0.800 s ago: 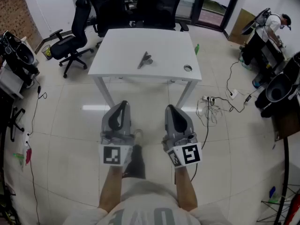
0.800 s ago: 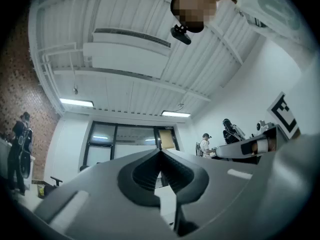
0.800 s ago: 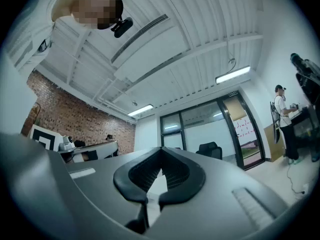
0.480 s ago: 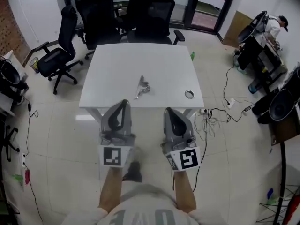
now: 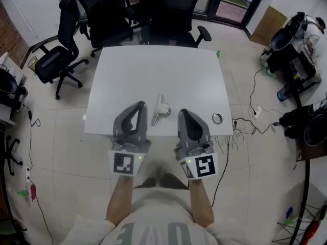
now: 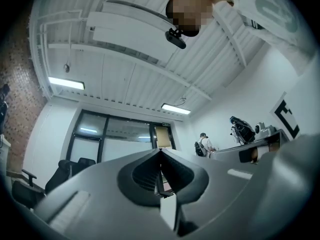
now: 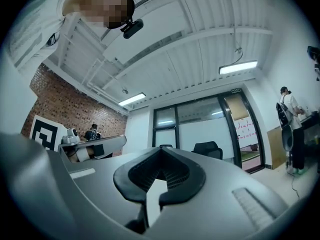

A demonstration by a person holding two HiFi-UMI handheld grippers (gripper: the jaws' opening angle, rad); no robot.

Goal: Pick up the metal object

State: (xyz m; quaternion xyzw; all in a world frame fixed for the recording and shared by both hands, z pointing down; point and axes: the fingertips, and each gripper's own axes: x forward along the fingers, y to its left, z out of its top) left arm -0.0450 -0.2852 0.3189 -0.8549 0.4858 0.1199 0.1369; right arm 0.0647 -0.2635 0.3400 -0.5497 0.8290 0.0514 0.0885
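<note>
Both tongs are held side by side over the front edge of the bench, pointed toward its far edge. The left tongs (image 5: 137,106) are seen closed in the left gripper view (image 6: 160,151), the jaws meeting at the tip with nothing gripped between them. The right tongs (image 5: 183,112) are likewise closed and empty in the right gripper view (image 7: 161,149). Ceiling, windows and walls are shown beyond the jaws in both gripper views, and nothing of the bench top.

A white bench (image 5: 127,75) is seen from above in the head view, with most of its top bare. Black chairs (image 5: 168,14) are set along its far edge, and another chair (image 5: 61,40) stands off its far left corner. Cables (image 5: 255,114) are spread over the floor off the right edge.

The metal object (image 5: 159,109) is laid flat near the middle of the front edge, in the gap between the two tongs, and is touched by neither. Its long axis is turned roughly from the front edge toward the far edge. A small ring (image 5: 217,118) is laid near the front right corner, well apart from the metal object and to the right of the right tongs.
</note>
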